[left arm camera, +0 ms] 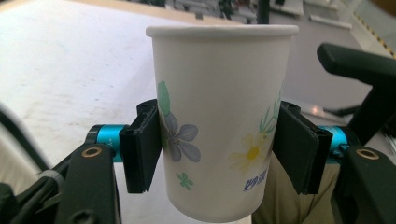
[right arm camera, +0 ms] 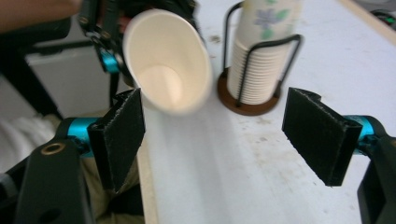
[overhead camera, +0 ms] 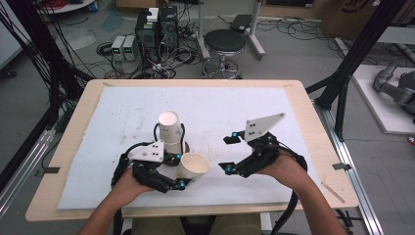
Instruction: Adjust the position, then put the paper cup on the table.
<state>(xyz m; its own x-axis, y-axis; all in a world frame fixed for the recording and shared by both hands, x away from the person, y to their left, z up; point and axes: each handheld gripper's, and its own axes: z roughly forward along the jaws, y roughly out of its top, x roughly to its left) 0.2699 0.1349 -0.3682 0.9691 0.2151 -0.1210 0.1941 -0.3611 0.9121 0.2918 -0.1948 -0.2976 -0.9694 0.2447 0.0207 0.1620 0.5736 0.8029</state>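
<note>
Paper cup (left arm camera: 219, 126): matt white paper w/ printed flowers, smooth rolled rim. Stack of cups (right arm camera: 261, 60), same paper, sits in a thin black wire holder (right arm camera: 285, 46) on a brown, wood-looking round base. Gripper pads (right arm camera: 119, 135): matt black, rough foam-like; blue metal-looking pins beside them, glossy. Table (overhead camera: 73, 147): pale wood edge, topped w/ white sheet (overhead camera: 122, 112), matt, slightly scuffed & stained.

The paper cup (left arm camera: 219, 121) ran off the bottom edge of the left gripper view, hiding its base. In the right gripper view it looked blurred (rim especially), and the cup stack (right arm camera: 261, 56) was cropped at the top.
</note>
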